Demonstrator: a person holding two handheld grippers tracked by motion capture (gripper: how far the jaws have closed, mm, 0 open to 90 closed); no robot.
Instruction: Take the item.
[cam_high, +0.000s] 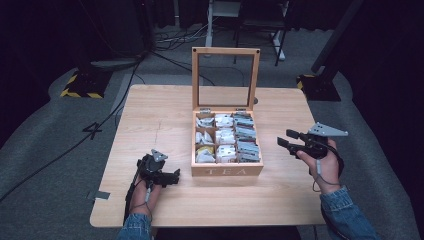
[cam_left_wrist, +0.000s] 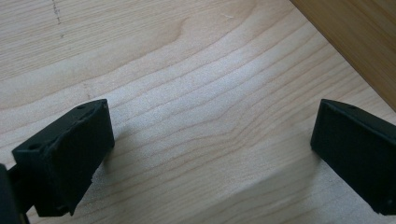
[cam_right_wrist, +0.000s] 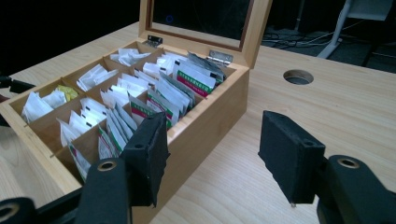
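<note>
A wooden tea box (cam_high: 227, 170) marked TEA stands open in the middle of the table, its glass lid (cam_high: 225, 79) upright at the back. Its compartments hold several tea bags (cam_high: 224, 137) (cam_right_wrist: 161, 93). My left gripper (cam_high: 172, 176) rests low on the table just left of the box's front corner, open, with only bare wood between its jaws (cam_left_wrist: 212, 140). My right gripper (cam_high: 286, 139) hovers to the right of the box, open and empty, pointing at the box's right wall (cam_right_wrist: 205, 126).
The light wooden table (cam_high: 150, 115) has a round cable hole (cam_right_wrist: 298, 76) behind the box on the right. Stand bases with yellow-black tape (cam_high: 80, 87) and cables lie on the grey floor beyond the table.
</note>
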